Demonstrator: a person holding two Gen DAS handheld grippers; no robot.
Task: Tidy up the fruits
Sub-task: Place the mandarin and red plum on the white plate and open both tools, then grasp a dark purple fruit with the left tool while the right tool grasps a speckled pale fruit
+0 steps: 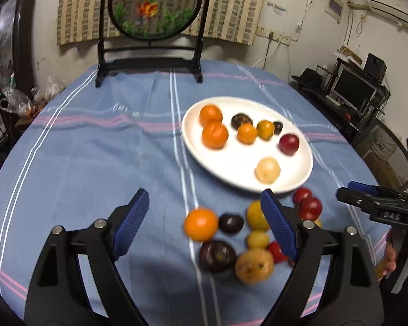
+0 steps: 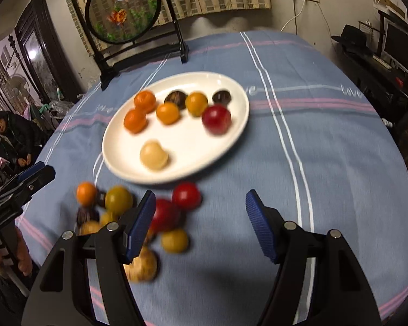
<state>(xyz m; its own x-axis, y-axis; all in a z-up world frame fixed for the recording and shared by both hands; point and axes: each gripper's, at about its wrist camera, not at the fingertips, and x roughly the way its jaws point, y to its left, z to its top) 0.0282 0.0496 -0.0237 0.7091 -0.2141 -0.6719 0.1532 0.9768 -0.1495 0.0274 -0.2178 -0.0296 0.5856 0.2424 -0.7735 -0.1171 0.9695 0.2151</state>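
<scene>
Nearest: left gripper [image 1: 204, 217] spread wide, empty, over loose fruit [image 1: 231, 233] heaped on the blue striped tablecloth [image 1: 95, 163]; right blue pad [image 1: 278, 225] covering part of a yellow piece. Right gripper [image 2: 200, 222] likewise wide apart, holding nothing, left pad [image 2: 140, 228] masking a red fruit [image 2: 164, 214]. All blurred, kinds hard to name. Just beyond, white plate [image 2: 231, 141] carrying orange, dark, red and pale fruit. Farther back, round goldfish screen [image 1: 155, 5] on a black stand. At far right, a monitor [image 1: 353, 89], partly cut off.

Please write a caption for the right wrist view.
Open right gripper above loose fruits beside a white plate of fruit.
</scene>
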